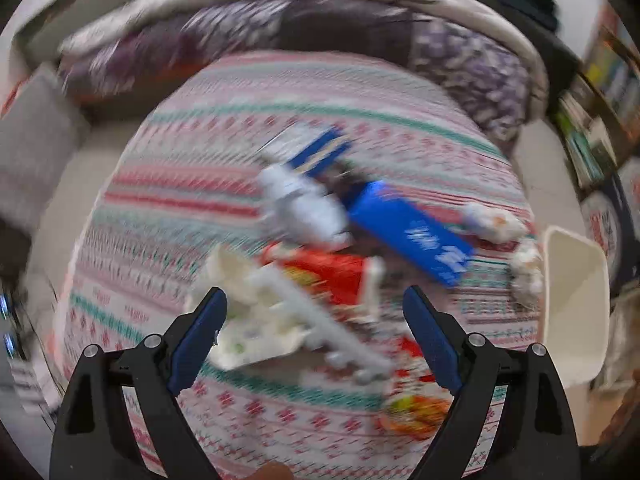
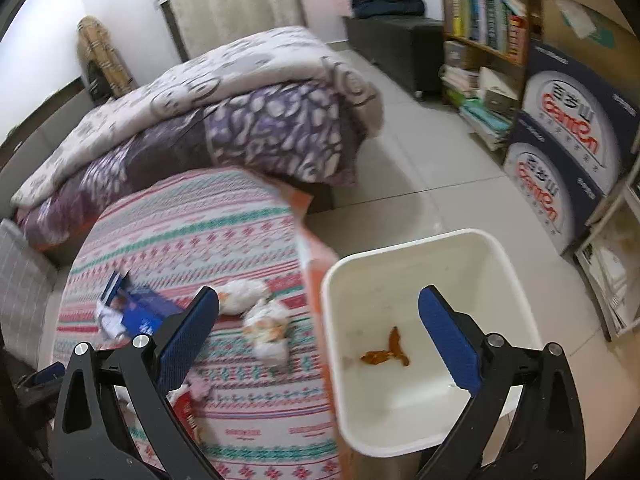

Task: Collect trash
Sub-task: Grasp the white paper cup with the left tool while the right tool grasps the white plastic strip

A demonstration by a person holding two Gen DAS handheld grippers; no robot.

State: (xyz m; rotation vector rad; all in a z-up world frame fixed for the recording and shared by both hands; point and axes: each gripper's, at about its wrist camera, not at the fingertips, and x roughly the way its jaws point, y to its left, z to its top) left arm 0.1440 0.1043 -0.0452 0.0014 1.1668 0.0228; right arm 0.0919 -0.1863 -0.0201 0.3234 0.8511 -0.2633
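Note:
Trash lies on a patterned bedspread (image 1: 168, 216): a blue box (image 1: 412, 228), a red wrapper (image 1: 336, 276), crumpled white paper (image 1: 304, 208), a white package (image 1: 256, 320) and two wadded tissues (image 1: 492, 220). My left gripper (image 1: 316, 308) is open and empty just above the white package and red wrapper; the view is blurred. My right gripper (image 2: 320, 312) is open and empty, over the bed's edge and the white bin (image 2: 424, 248). The bin holds a brown scrap (image 2: 388, 352). The blue box (image 2: 144, 312) and tissues (image 2: 268, 320) show in the right wrist view.
Folded purple and white quilts (image 2: 248, 120) lie at the bed's far end. A bookshelf (image 2: 484, 20) and stacked blue cartons (image 2: 568, 152) stand at the right on tiled floor (image 2: 420, 168). A dark cabinet (image 2: 396, 44) stands at the back.

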